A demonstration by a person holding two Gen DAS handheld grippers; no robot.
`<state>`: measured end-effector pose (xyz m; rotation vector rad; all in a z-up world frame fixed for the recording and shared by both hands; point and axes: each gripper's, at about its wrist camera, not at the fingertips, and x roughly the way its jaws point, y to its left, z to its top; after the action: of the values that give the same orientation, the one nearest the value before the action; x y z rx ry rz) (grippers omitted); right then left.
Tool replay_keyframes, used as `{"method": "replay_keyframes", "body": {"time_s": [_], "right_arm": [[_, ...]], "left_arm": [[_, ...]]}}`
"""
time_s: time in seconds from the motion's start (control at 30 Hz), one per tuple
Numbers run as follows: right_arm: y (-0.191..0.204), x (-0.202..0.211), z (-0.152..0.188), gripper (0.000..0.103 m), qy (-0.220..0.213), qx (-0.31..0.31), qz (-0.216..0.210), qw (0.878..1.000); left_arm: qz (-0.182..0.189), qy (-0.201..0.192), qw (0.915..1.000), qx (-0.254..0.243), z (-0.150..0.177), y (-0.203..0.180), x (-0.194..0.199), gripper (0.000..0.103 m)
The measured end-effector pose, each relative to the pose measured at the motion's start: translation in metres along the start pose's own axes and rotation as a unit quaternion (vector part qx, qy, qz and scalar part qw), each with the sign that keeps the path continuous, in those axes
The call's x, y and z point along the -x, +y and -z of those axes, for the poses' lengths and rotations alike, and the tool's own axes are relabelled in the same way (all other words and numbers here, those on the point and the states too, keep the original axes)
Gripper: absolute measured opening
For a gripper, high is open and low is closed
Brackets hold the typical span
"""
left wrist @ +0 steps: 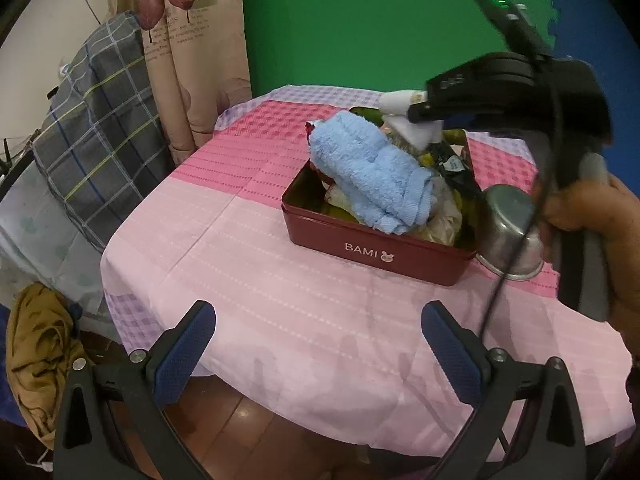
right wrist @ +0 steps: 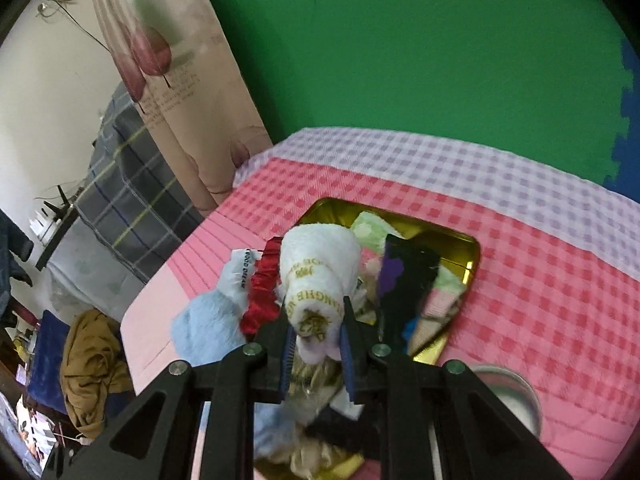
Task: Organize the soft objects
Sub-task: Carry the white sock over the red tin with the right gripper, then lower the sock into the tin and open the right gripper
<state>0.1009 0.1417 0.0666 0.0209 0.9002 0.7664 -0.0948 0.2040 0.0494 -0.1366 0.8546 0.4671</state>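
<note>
**White towel roll held over the tin, pointing away from the right hand-held gripper**

The right hand-held gripper [right wrist: 318,330] pinches the near end of a rolled white terry towel with gold lettering [right wrist: 320,268]; its blue pads press on either side of the roll. The roll's long axis runs straight out along the fingers, away from the wrist, its free end tipped toward the far corner of the tin. From the left wrist view, the same roll [left wrist: 404,114] hangs above the far end of the dark red rectangular metal tin marked BAMI [left wrist: 372,246], not yet resting in it.

Under and around the roll the tin is crowded: a light blue fluffy towel [left wrist: 372,172] lies lengthwise along its left side, a red satin scrunchie [right wrist: 262,288] sits between that towel and the roll, and a black cloth [right wrist: 404,276] stands to the right.

The left hand-held gripper [left wrist: 318,344] is spread wide and empty, above the pink checked tabletop [left wrist: 248,272] short of the tin's near wall. The right is plainly the nearer one.

A steel bowl [left wrist: 508,232] touches the tin's right corner.
</note>
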Motion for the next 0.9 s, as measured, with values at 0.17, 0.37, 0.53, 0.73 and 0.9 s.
{"method": "replay_keyframes", "body": {"time_s": [0.17,0.37,0.53,0.73,0.9], "right_arm": [[0.003,-0.026,-0.003,0.02,0.011,0.002,0.012,1.0],[0.002,-0.044,0.002,0.02,0.028,0.004,0.024,0.999],[0.008,-0.054,0.008,0.023,0.037,0.023,0.033,0.999],[0.017,-0.049,0.013,0.04,0.03,0.049,0.04,0.998],[0.018,-0.014,0.02,0.053,-0.013,0.047,0.039,0.998]], "left_arm": [[-0.002,0.0,1.0,-0.001,-0.001,0.001,-0.001,0.102],[0.001,0.016,0.9999,0.003,-0.002,0.005,-0.007,0.102],[0.0,0.018,0.9998,0.011,-0.003,0.008,-0.008,0.102],[-0.002,0.019,0.9998,0.004,-0.004,0.007,-0.009,0.102],[0.012,0.013,0.9998,-0.004,-0.004,0.007,-0.008,0.102]]}}
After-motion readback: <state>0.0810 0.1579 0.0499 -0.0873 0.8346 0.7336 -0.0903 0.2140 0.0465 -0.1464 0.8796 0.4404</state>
